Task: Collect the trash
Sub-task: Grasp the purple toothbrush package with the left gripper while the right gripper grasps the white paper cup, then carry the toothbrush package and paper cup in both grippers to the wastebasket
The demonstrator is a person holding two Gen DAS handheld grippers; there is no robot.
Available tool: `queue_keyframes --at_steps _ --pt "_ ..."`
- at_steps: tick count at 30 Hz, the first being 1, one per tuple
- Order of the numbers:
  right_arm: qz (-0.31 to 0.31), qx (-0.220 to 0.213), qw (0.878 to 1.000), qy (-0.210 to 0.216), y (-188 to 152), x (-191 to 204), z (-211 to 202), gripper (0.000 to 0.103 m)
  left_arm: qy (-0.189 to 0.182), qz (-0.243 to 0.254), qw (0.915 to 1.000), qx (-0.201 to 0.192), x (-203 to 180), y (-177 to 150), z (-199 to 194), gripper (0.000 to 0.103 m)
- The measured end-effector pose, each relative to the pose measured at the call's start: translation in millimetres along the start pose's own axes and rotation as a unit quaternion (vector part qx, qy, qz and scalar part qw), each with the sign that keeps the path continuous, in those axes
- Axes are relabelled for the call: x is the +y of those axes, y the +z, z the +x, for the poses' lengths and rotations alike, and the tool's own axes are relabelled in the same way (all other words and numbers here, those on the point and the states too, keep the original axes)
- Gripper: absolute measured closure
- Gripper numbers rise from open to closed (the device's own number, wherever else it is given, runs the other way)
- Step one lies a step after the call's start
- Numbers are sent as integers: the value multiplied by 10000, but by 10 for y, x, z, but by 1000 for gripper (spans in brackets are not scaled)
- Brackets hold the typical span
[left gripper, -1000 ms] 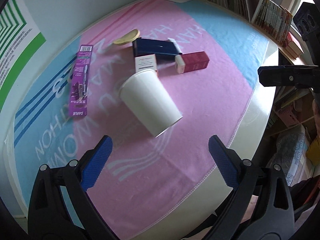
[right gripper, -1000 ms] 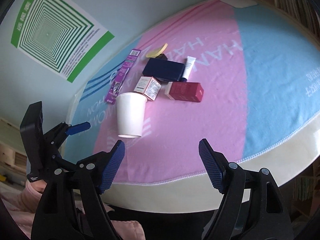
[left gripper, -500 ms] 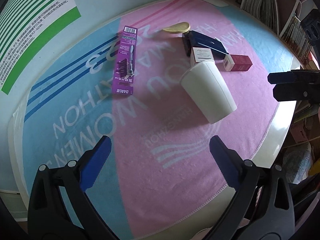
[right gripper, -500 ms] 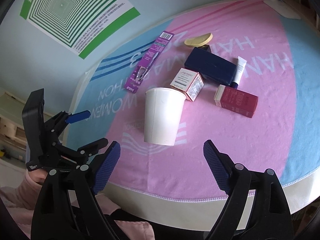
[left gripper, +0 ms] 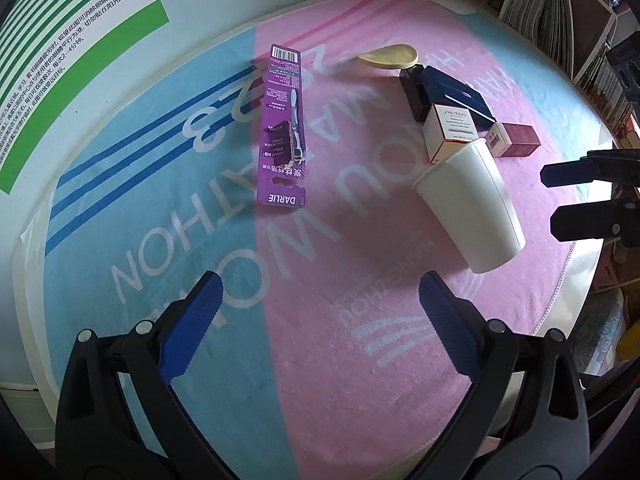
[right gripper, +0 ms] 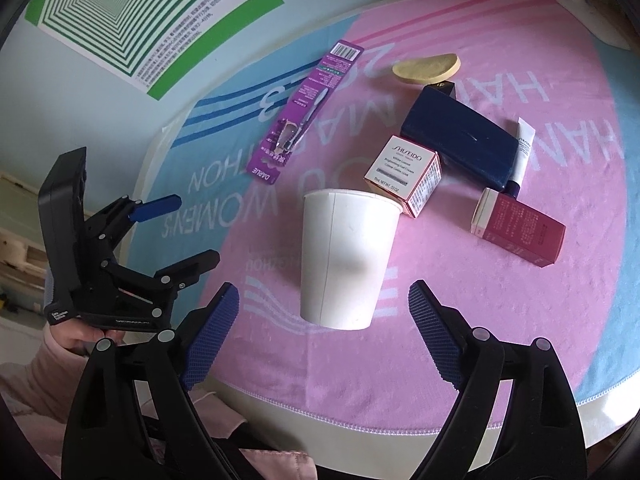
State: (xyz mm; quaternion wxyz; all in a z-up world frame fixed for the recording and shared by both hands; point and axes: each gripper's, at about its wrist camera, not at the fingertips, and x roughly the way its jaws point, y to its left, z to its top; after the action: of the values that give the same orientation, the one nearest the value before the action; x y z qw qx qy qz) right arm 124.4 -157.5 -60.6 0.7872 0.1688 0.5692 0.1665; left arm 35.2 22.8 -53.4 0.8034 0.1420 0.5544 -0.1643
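Observation:
A white paper cup [right gripper: 344, 256] stands on the pink and blue cloth [right gripper: 500, 320]; it also shows in the left wrist view [left gripper: 472, 208]. Behind it lie a white Shiseido box [right gripper: 404, 172], a dark blue case [right gripper: 456, 140], a red box [right gripper: 520, 228], a small white tube [right gripper: 524, 148], a yellow sponge [right gripper: 428, 66] and a purple toothbrush pack [right gripper: 304, 112]. My right gripper [right gripper: 324, 328] is open and empty just in front of the cup. My left gripper [left gripper: 316, 320] is open and empty, over the cloth's near edge, left of the cup.
A green striped poster [right gripper: 132, 20] hangs on the wall at the back left. Bookshelves [left gripper: 560, 28] stand beyond the table's right side. The table edge [right gripper: 360, 424] runs close in front of my right gripper.
My right gripper has moved closer to the cup. My left gripper has swung left, so the cup now sits to its right. Both stay open.

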Motion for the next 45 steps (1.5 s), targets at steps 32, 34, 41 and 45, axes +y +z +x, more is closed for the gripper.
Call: queue_keyframes --at_steps 32,34,41,45 --pt "476 635 9968 -75 284 -206 717 40 -300 34 9985 452 393 868 1085 29" --pt "471 622 9969 -79 291 -209 701 43 -327 103 9986 407 377 934 1074 46" --pt "470 405 9980 147 251 -210 512 48 -474 187 9982 302 275 980 928 79" --pt "449 211 9986 183 192 -241 327 48 -406 290 9987 133 177 918 704 79"
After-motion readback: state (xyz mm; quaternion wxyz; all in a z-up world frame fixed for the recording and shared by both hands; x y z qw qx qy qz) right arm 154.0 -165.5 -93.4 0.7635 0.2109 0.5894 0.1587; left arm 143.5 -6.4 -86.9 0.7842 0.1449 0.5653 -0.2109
